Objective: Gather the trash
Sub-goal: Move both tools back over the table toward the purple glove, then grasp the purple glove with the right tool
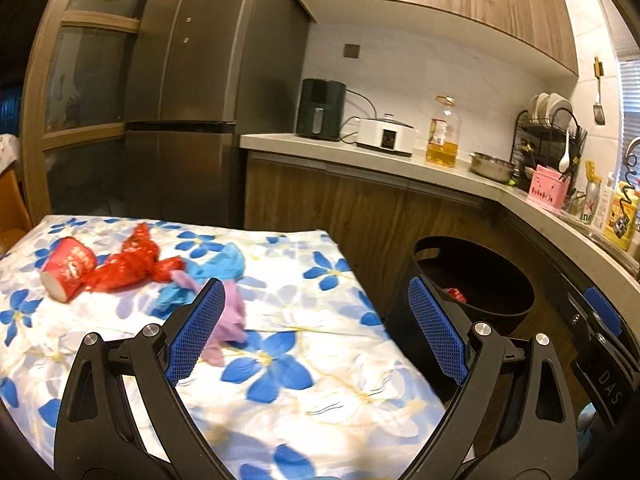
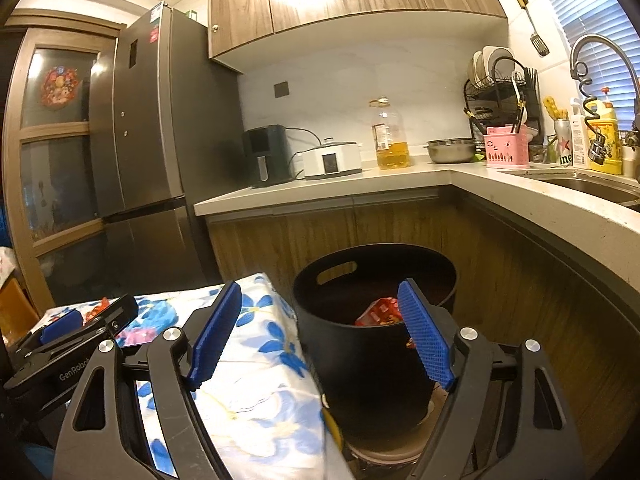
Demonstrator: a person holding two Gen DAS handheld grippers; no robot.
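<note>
Left gripper [image 1: 316,292] fingers spread, empty; right gripper [image 2: 320,296] likewise.

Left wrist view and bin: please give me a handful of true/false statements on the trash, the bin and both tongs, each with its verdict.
1. The red cup lies on its side on the floral cloth. True.
2. The bin is empty. False: red packaging lies inside it.
3. The left tongs are shut on the pink glove. False: they are open and hold nothing; the glove lies on the cloth.
4. The right tongs are open, with the bin just ahead. True.
5. The red bag lies next to the cup. True.
6. The blue glove hangs over the bin's rim. False: it lies on the cloth beside the red bag.
</note>
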